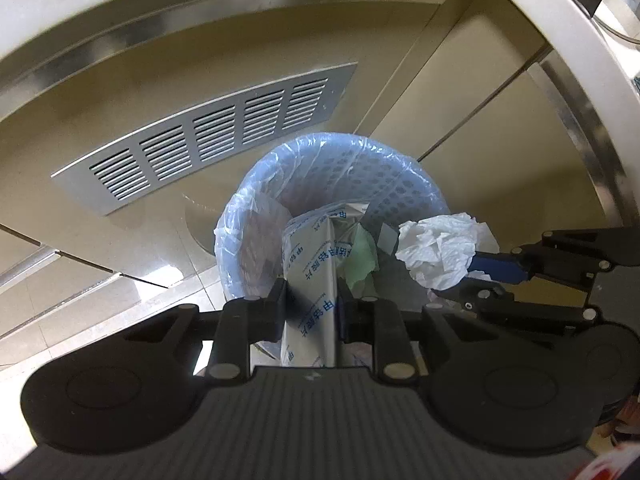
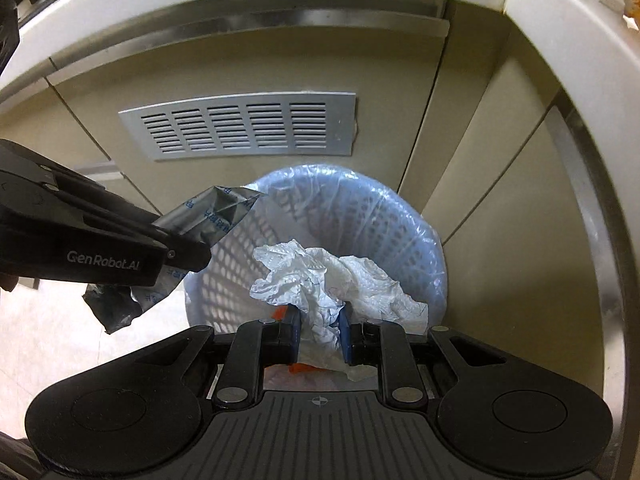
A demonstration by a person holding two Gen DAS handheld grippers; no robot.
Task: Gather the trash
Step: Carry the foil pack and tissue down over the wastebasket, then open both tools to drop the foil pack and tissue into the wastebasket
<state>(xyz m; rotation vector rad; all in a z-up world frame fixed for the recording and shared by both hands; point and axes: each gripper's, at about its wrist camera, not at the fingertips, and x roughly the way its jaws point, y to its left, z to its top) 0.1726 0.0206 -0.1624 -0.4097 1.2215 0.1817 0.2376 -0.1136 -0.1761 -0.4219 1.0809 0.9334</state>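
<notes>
A pale blue perforated trash bin (image 1: 360, 168) lined with a clear bag stands on the floor against the cabinet; it also shows in the right wrist view (image 2: 380, 216). My left gripper (image 1: 310, 300) is shut on a silver foil packet (image 1: 308, 264) with blue print, held over the bin's near rim. The packet shows in the right wrist view (image 2: 216, 208) at the bin's left edge. My right gripper (image 2: 319, 330) is shut on a crumpled white tissue (image 2: 320, 276), held above the bin's opening. The tissue shows in the left wrist view (image 1: 440, 248).
A silver vent grille (image 2: 244, 126) sits in the beige cabinet front behind the bin. A white counter edge (image 2: 580, 60) curves overhead. Green paper (image 1: 360, 260) and orange scraps (image 2: 304, 368) lie in the bin. Pale tiled floor (image 1: 80, 292) lies to the left.
</notes>
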